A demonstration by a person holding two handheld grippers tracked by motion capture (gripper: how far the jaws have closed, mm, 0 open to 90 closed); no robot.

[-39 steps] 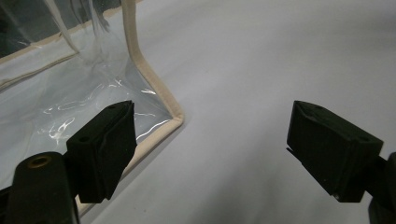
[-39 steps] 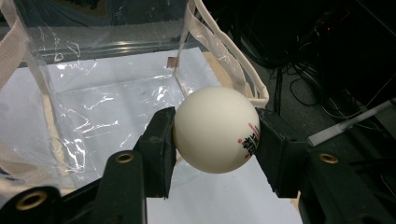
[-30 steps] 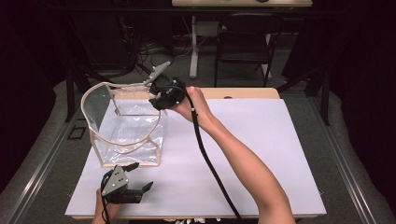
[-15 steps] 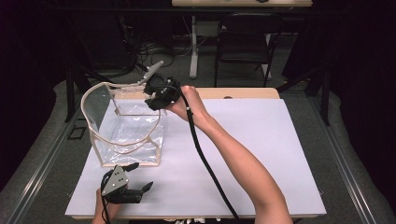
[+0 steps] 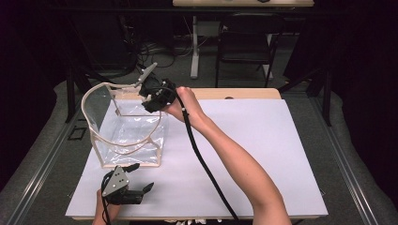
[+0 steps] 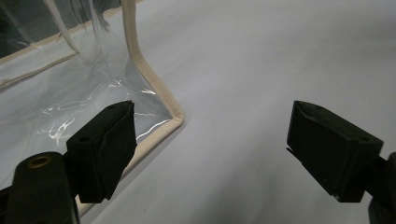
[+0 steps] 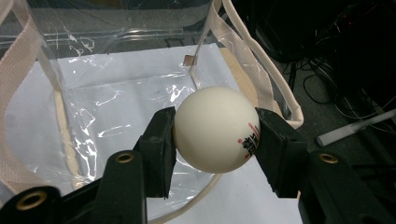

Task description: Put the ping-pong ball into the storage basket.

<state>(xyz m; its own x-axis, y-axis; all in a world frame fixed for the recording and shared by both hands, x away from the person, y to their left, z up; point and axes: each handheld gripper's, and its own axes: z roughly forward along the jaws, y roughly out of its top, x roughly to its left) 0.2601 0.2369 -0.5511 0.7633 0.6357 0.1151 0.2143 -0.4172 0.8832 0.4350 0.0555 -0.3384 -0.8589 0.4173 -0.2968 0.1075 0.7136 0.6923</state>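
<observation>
A clear plastic bag [image 5: 131, 133] with cream trim and handles stands open on the white table sheet [image 5: 263, 150] at the left. My right gripper [image 5: 149, 97] hovers over the bag's far right rim, shut on a white ball [image 7: 215, 129] with red and black print. Below the ball lies the bag's open inside [image 7: 130, 121]. My left gripper [image 5: 141, 180] rests low near the table's front edge, open, just in front of the bag's near right corner [image 6: 173, 122]. Nothing lies between its jaws.
A black cable [image 5: 206, 168] trails from the right gripper along the person's forearm [image 5: 239, 164]. Past the table's far edge stand a dark chair [image 5: 244, 47], a table leg [image 5: 194, 47] and floor cables. Bare white sheet spreads to the right.
The right gripper with the ball has moved left and a little forward, from beside the bag's far right corner to above its opening. The left gripper has stayed put.
</observation>
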